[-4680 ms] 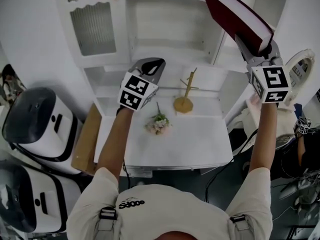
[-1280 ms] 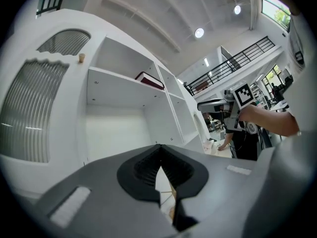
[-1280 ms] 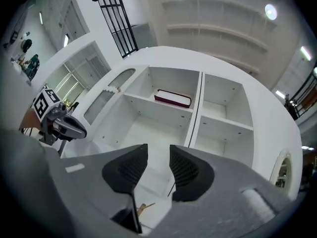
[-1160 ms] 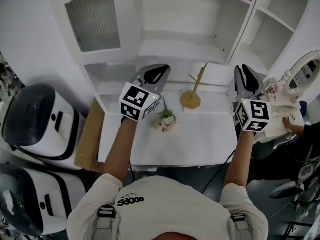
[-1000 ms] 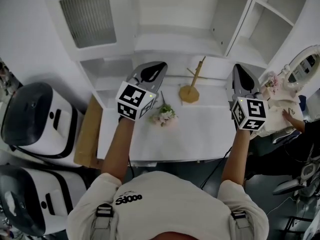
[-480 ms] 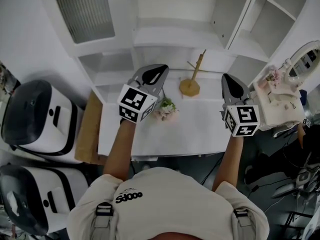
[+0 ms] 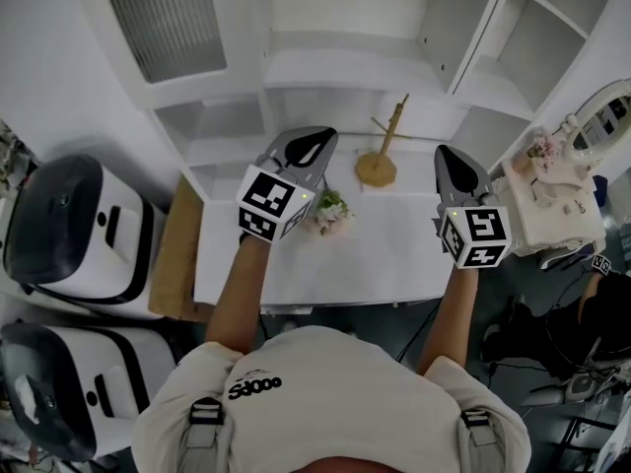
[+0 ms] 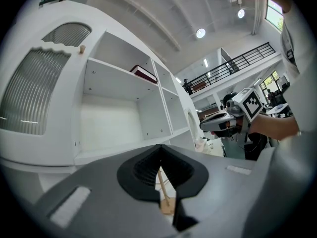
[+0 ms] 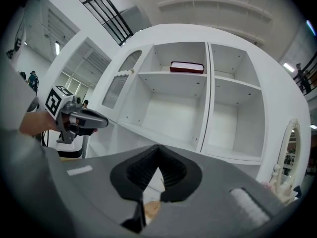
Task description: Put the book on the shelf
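The dark red book (image 9: 187,67) lies flat on the top shelf of the white cabinet (image 9: 173,78); the left gripper view shows the book (image 8: 144,74) from its edge, and it is outside the head view. My left gripper (image 7: 317,138) hovers over the white desk (image 7: 385,254) beside the flowers, shut and empty. My right gripper (image 7: 446,156) hangs over the desk's right side, shut with nothing in it. In their own views the left gripper (image 8: 159,148) and the right gripper (image 9: 157,148) both have their jaws together.
A wooden stand (image 7: 378,166) and a small flower bunch (image 7: 330,208) sit on the desk. Two white and black appliances (image 7: 74,235) and a brown board (image 7: 177,254) are at the left. A white box with trinkets (image 7: 552,200) and a mirror (image 7: 609,116) are at the right.
The right gripper, which earlier held the book up at the shelf, has come down and drawn back over the desk empty. The left gripper has barely moved.
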A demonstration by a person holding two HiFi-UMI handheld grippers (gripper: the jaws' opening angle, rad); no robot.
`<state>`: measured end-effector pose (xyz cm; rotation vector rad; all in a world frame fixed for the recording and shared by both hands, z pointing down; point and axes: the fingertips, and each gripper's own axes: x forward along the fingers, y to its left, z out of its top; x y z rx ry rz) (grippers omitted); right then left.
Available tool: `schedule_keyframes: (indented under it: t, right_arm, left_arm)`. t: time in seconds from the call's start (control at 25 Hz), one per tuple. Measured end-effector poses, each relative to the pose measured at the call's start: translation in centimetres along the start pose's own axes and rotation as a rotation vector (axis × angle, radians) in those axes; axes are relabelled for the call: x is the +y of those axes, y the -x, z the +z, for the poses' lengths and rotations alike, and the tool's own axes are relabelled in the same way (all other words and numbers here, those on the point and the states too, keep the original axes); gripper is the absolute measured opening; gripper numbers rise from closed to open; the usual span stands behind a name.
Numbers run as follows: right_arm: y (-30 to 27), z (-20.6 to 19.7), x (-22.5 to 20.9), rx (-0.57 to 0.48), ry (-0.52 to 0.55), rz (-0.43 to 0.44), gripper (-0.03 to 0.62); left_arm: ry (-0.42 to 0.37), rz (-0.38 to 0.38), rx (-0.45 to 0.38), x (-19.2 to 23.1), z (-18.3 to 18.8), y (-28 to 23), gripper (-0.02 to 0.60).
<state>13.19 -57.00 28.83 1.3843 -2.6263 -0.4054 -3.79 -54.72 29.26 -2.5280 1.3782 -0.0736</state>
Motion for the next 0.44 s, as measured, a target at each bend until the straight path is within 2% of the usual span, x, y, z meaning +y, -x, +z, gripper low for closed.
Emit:
schedule_keyframes:
  t: [0.44]
  right_arm:
    - [-0.23,-0.89,0.24,0.022,0.011,0.009,0.002]
  left_arm:
    - [0.001,-0.002,0.008,-0.06,-0.23,-0.29,0.017]
